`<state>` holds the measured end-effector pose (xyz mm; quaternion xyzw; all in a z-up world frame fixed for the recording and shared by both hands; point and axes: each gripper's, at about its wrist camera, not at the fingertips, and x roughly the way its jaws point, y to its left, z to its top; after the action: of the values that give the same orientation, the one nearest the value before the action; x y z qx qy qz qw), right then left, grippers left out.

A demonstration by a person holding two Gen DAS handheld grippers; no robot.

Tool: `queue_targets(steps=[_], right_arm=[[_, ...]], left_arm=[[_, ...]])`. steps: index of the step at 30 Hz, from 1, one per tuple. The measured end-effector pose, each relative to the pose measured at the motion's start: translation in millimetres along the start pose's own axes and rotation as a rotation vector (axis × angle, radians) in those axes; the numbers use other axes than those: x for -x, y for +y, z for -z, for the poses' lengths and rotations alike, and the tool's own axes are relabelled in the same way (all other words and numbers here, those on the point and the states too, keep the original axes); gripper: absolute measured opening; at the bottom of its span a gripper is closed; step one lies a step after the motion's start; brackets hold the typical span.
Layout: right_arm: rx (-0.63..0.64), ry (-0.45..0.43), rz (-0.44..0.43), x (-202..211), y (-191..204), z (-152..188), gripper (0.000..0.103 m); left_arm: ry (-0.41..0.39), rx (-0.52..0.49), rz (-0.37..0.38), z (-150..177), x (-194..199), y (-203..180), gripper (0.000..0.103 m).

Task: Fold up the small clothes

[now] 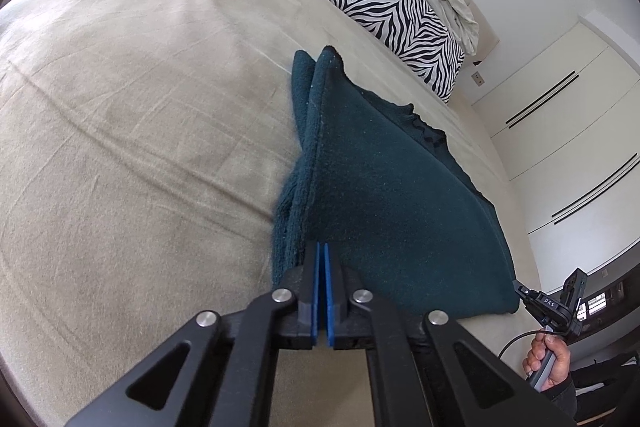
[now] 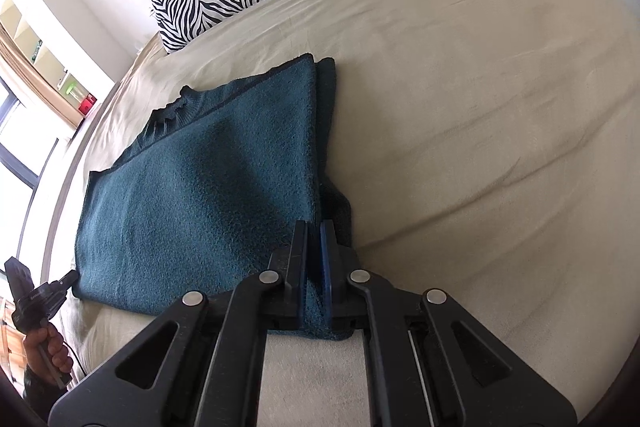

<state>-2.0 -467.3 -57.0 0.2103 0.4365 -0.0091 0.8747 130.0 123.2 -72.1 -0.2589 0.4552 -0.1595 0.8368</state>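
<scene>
Left wrist view: left gripper [image 1: 322, 259] clamped on teal sweater [image 1: 384, 195] edge.
Right gripper [image 2: 314, 247]: clamped on near corner.
Sweater: on bed [image 1: 140, 107], partly folded.
Left: prob. more folds.

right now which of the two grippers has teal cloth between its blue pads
The right gripper: the teal garment fills its gap. The left gripper's pads meet bare.
</scene>
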Motion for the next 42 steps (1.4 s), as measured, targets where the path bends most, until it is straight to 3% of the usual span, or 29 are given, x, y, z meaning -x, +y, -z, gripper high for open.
queue_targets(steps=[1,3,10,14,18,29,36,38,40,42], right_arm=[[-0.003,0.001,-0.002,-0.7,-0.4,1.6,0.005],[-0.007,0.004,-0.003,-3.8,-1.5,2.7,0.005],[-0.037,0.001,-0.034,-6.6,-5.3,-0.8,0.006],[-0.06,0.021,-0.078,-4.6,-3.7,-0.8,0.007],[-0.042,0.017,-0.075,-2.5,1.6,0.8,0.008],[0.031,0.045,-0.015,-13.7,6.0,10.2,0.008],[0.02,0.036,-0.015,-12.1,1.0,12.3,0.008],[0.006,0.027,-0.021,-10.2,-0.1,12.4,0.009],[-0.013,0.014,-0.033,-6.9,-2.1,11.9,0.014],[-0.022,0.001,-0.043,-2.8,-2.9,10.9,0.021]], left_arm=[[0.002,-0.001,0.004,-0.8,-0.3,-1.2,0.024],[0.007,-0.005,0.033,-1.7,-1.4,-4.5,0.037],[-0.003,-0.037,0.01,-5.0,-3.3,-13.5,0.04],[0.003,-0.043,0.004,-5.7,-6.1,-12.1,0.034],[0.024,-0.053,-0.034,-5.8,-11.5,-9.8,0.002],[0.047,-0.054,-0.022,0.2,-7.0,0.7,0.001],[0.011,-0.04,-0.004,5.2,7.3,3.7,0.001],[-0.01,-0.028,0.015,2.5,13.5,3.1,0.014],[-0.034,-0.042,0.014,-0.7,19.1,-0.6,0.044],[-0.046,-0.08,-0.013,-4.4,19.4,-7.4,0.046]])
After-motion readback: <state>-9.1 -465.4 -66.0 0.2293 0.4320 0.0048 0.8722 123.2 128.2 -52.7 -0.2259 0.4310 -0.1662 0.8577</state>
